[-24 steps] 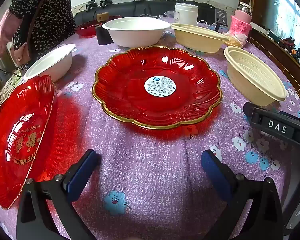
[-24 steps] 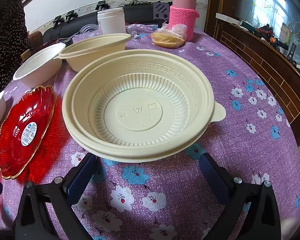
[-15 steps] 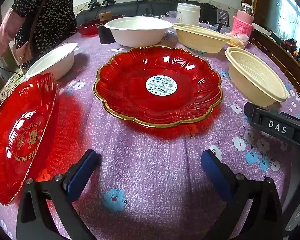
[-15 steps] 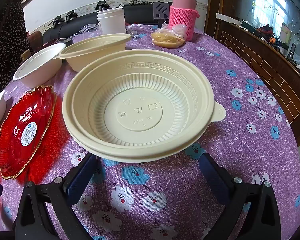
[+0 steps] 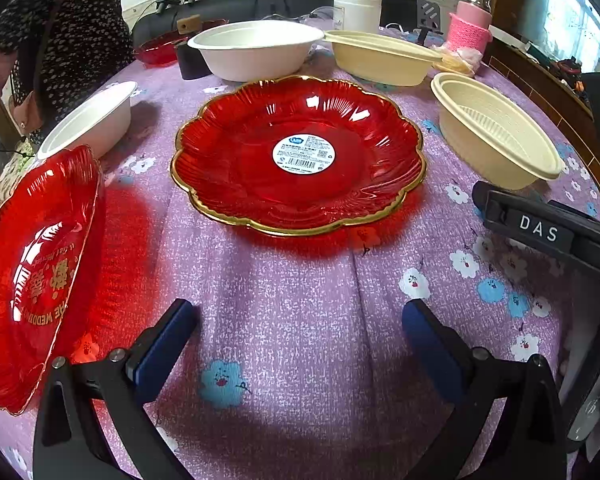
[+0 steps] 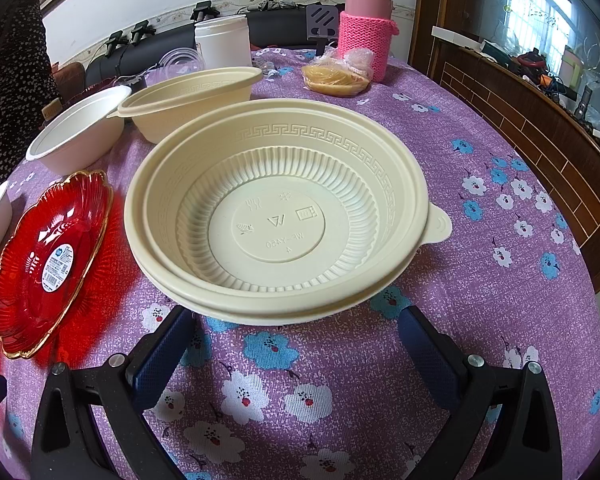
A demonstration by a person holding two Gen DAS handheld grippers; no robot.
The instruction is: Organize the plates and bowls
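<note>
The left gripper [image 5: 300, 328] is hovering wide apart and empty over the purple tablecloth [image 5: 300, 360], the gold-rimmed red plate [image 5: 298, 156] lying flat just ahead. The right gripper [image 6: 296, 332] is gaping empty before the cream bowl [image 6: 276, 208], mouth up, tab pointing right. Only the left view is showing a second red plate [image 5: 36, 276]; only the right view, the clear lids [image 6: 180, 62].

A home dining room; round table [image 6: 480, 320] under a purple flowered cloth, set with plates [image 5: 300, 156] and bowls [image 6: 276, 216]; flask [image 6: 366, 24] in knitted sleeve; wood-panelled wall [image 6: 520, 120].
</note>
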